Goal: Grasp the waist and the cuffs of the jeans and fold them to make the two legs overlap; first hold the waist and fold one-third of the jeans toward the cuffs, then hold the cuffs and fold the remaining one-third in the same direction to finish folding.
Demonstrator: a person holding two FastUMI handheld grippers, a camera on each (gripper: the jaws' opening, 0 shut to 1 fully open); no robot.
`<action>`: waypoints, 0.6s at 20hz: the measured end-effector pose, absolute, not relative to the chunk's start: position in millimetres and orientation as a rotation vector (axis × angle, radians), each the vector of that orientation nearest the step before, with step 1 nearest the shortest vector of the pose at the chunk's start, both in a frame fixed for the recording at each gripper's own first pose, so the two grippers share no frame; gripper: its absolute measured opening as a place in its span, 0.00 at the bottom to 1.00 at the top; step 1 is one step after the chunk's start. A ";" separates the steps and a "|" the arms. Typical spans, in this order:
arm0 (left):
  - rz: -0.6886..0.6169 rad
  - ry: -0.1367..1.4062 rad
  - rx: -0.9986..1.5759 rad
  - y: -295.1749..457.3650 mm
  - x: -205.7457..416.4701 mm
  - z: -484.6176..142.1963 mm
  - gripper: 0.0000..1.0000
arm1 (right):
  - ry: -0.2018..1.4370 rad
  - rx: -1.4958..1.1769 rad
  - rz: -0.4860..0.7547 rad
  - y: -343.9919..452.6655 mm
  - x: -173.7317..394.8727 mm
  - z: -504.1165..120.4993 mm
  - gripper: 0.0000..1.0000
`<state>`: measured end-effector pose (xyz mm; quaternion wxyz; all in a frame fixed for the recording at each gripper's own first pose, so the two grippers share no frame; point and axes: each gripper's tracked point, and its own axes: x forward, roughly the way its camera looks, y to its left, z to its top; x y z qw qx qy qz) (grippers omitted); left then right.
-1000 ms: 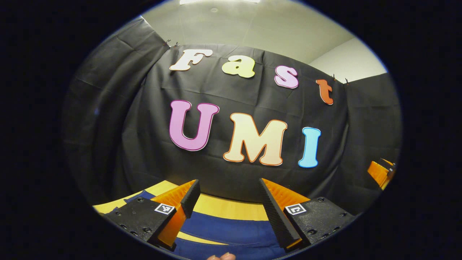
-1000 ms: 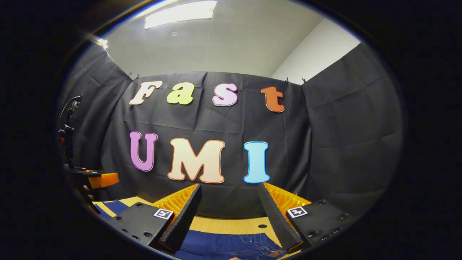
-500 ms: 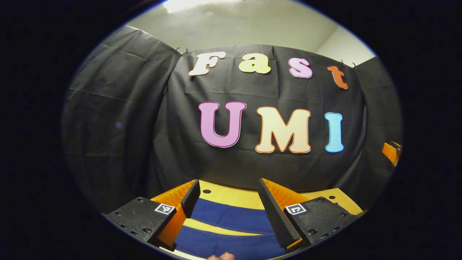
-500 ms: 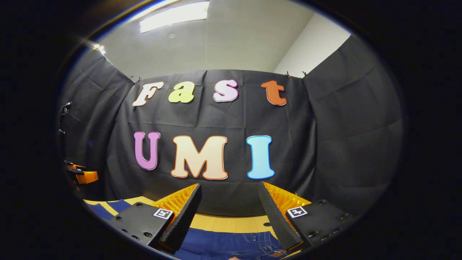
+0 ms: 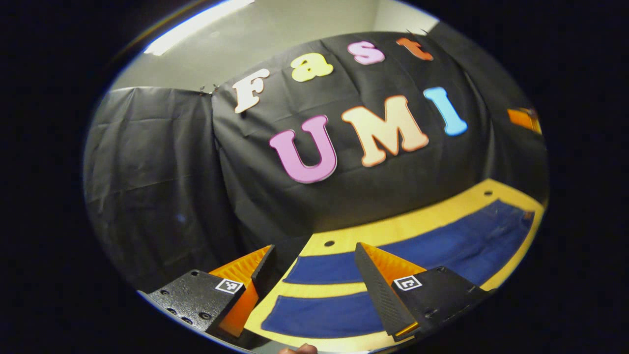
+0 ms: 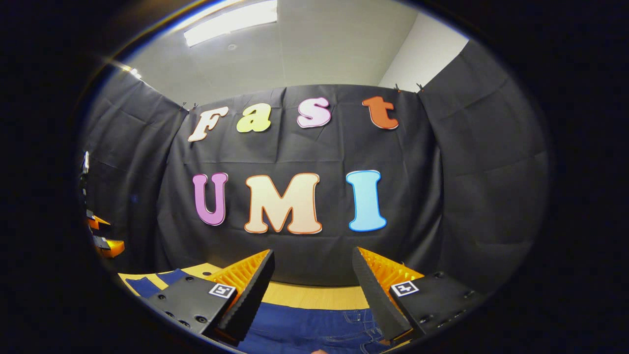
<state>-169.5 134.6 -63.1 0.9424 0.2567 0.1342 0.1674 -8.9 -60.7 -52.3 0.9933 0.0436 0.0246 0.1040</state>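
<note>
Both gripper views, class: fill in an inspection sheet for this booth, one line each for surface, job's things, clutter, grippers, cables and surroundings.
Surface: yellow wooden table with small round holes near its far edge.
Job's things: blue jeans lie flat, both legs side by side with a strip of table between them, not folded; waist end under the right gripper.
Clutter: nothing seen.
Grippers: left gripper open above the leg ends; right gripper open above the waist; neither holds cloth.
Cables: nothing seen.
Surroundings: black cloth wall, pale ceiling, ceiling light.
</note>
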 end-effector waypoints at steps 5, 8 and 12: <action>0.319 0.492 0.747 181.6 -211.0 -118.1 0.95 | 0.072 0.060 0.195 -57.8 -3.7 -67.0 0.99; 0.292 0.630 0.844 210.0 -236.2 -157.9 0.95 | 0.084 0.045 0.171 -57.9 -4.3 -71.2 0.98; 0.252 0.810 0.913 236.9 -264.1 -221.1 0.95 | 0.098 0.017 0.151 -56.6 -3.8 -78.7 0.98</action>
